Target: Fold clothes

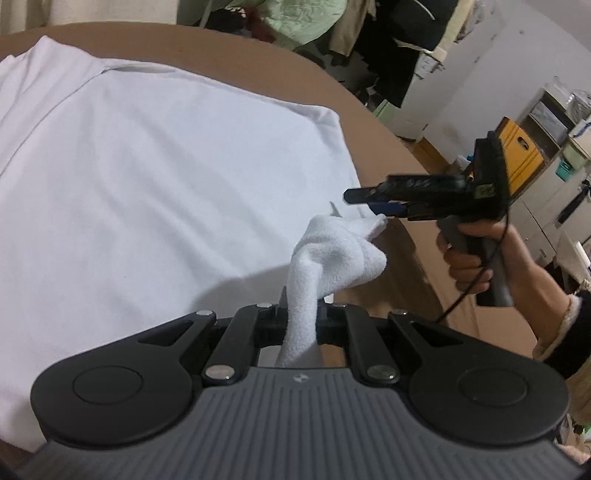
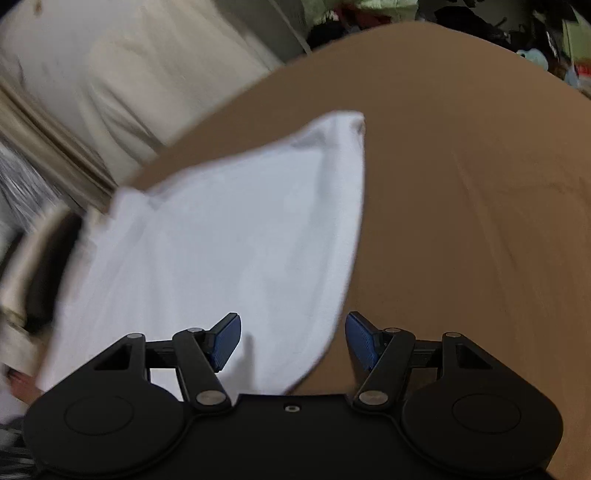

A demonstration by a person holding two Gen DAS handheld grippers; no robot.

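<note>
A white garment (image 1: 166, 166) lies spread flat on a brown surface (image 1: 384, 122). My left gripper (image 1: 301, 314) is shut on a bunched corner of it (image 1: 332, 251), which stands up in a twisted peak at the near right edge. My right gripper (image 1: 364, 203) hovers just right of that peak, held in a person's hand (image 1: 469, 258). In the right wrist view the right gripper (image 2: 293, 339) stands open, its blue pads (image 2: 225, 341) wide apart. The white garment (image 2: 221, 240) lies below them, untouched, and its right edge runs between the fingers.
The brown surface (image 2: 461, 221) stretches bare to the right of the garment. A cream curtain (image 2: 92, 74) hangs at the left. Piled clothes and a green quilt (image 1: 295, 18) lie behind, and a yellow crate (image 1: 521, 147) and shelves stand at the right.
</note>
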